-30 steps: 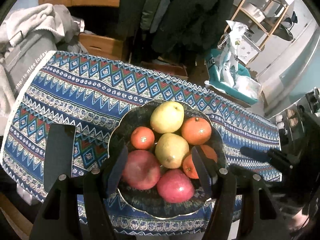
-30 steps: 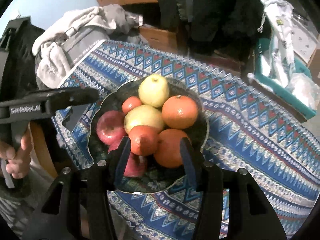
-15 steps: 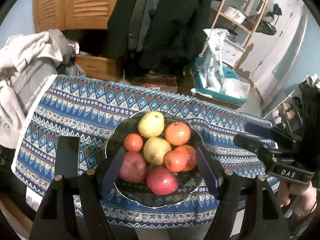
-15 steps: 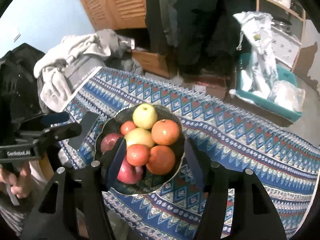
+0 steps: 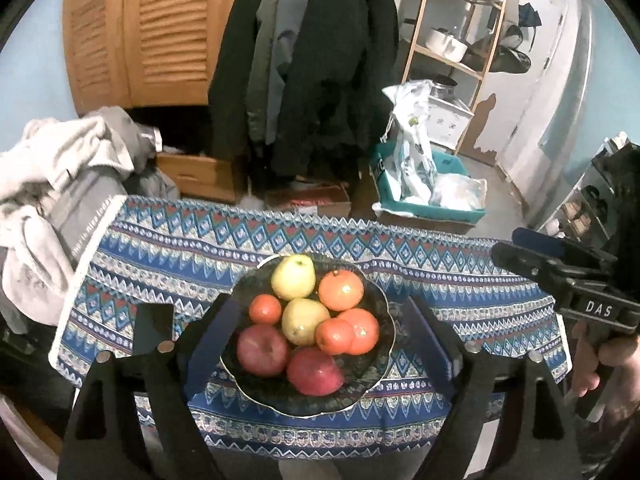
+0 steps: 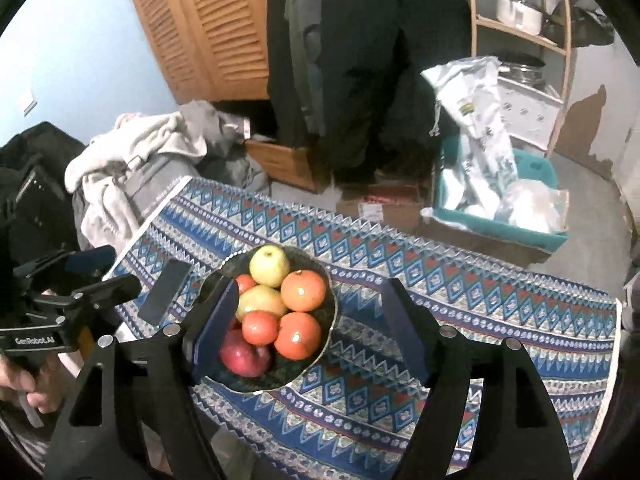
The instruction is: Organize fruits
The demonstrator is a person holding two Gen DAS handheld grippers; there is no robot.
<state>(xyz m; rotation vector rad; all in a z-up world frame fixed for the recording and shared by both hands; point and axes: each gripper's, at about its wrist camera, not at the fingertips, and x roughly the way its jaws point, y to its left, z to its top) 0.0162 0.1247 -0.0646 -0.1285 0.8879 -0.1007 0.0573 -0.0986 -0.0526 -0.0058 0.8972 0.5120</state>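
A dark plate (image 5: 360, 382) (image 6: 290, 372) on the blue patterned tablecloth (image 5: 192, 248) carries a heap of fruit: two yellow pears (image 5: 294, 276), several oranges (image 5: 341, 290) and two red apples (image 5: 262, 350). My left gripper (image 5: 318, 304) hovers well above the plate, its jaws opening, with nothing pressed between them. From the other side my right gripper (image 6: 309, 286) hangs above the same plate, jaws also opening and empty. Each wrist view shows the other gripper at its edge: the right gripper (image 5: 520, 246) and the left gripper (image 6: 112, 270).
A flat dark rectangle like a phone (image 5: 154, 328) (image 6: 166, 290) lies left of the plate. A pile of grey clothes (image 5: 60, 168) sits past the table's left end. Behind are a teal bin of bags (image 5: 424, 188), hanging coats and a wooden shelf.
Both grippers have risen and drawn back from the plate, so the fruit looks smaller. Both pairs of jaws have spread wider. The fruit has stayed in place.
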